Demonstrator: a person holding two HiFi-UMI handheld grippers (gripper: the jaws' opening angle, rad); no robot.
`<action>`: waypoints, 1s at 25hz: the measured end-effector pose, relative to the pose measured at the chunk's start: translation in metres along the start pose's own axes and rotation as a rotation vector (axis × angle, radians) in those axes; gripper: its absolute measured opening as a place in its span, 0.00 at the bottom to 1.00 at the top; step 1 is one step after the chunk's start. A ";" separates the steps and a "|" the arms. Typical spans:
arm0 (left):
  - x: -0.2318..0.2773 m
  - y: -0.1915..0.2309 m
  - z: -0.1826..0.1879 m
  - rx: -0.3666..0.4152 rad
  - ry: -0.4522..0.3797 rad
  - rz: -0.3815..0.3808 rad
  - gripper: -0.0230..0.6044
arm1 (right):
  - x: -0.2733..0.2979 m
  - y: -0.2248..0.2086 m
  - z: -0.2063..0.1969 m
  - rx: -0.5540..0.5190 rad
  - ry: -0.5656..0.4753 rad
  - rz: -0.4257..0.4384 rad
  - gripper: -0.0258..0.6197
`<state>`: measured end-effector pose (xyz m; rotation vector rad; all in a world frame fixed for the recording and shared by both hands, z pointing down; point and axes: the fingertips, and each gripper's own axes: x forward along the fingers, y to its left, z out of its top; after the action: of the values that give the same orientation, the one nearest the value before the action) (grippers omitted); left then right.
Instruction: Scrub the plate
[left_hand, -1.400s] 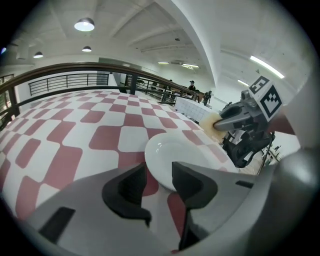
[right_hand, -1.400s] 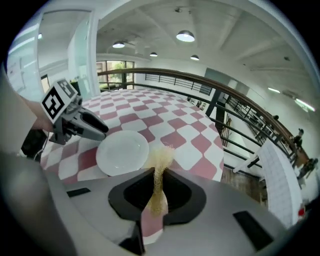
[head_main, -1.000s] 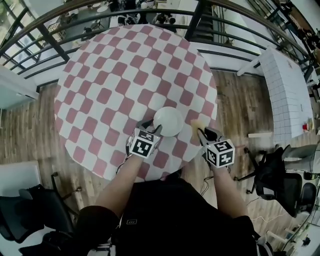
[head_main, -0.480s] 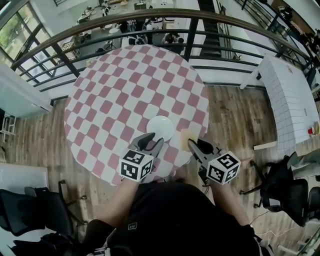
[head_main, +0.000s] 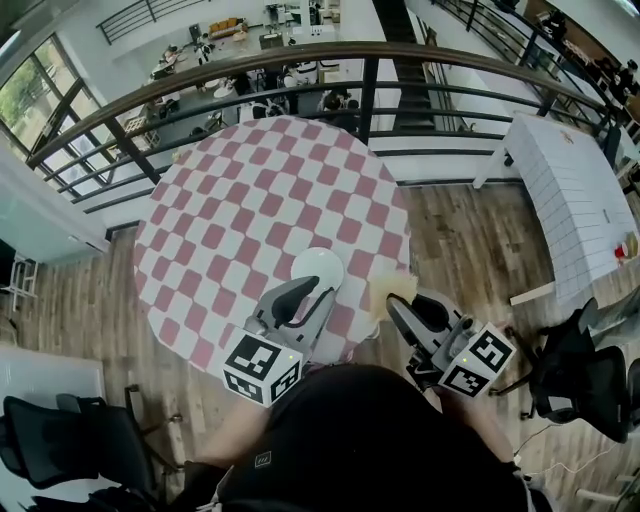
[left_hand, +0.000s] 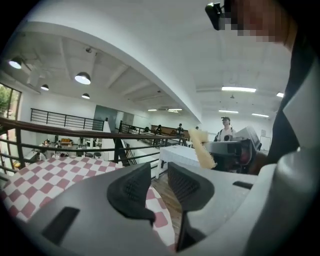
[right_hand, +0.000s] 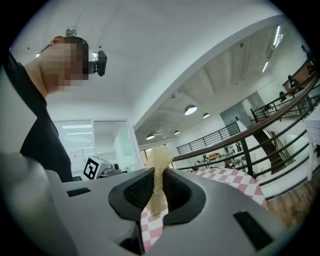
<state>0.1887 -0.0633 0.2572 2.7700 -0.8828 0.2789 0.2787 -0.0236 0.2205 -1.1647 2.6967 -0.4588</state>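
- My right gripper (right_hand: 159, 192) has its pads pressed flat on the sponge (right_hand: 160, 160), a thin yellow pad that stands on edge and pokes up past the fingertips.
- My left gripper (left_hand: 159, 172) holds nothing. Its jaws stand a narrow gap apart and have just been closing, with only floor and tablecloth showing between them.
- Both grippers are lifted off the table (head_main: 260, 200) and point out across the room. From the head view the left gripper (head_main: 318, 292) and the right gripper (head_main: 405, 305) sit side by side over the near edge.
- The plate (head_main: 317, 268), white and round, lies flat on the red-and-white checked cloth near that edge. It is just beyond my left fingertips and beside the sponge (head_main: 392, 290).
- Past the round table runs a dark railing (head_main: 300, 55), over wooden floor (head_main: 470, 230).
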 end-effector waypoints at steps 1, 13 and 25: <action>-0.003 -0.003 0.008 0.021 -0.017 0.003 0.21 | -0.001 0.005 0.006 -0.010 -0.017 0.003 0.12; -0.024 -0.015 0.034 0.062 -0.080 -0.009 0.18 | 0.005 0.034 0.026 -0.117 -0.060 0.008 0.12; -0.025 -0.005 0.033 0.050 -0.082 0.005 0.10 | 0.016 0.029 0.014 -0.109 -0.017 0.000 0.12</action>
<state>0.1753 -0.0549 0.2193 2.8436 -0.9137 0.1919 0.2518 -0.0195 0.1970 -1.1906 2.7370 -0.3043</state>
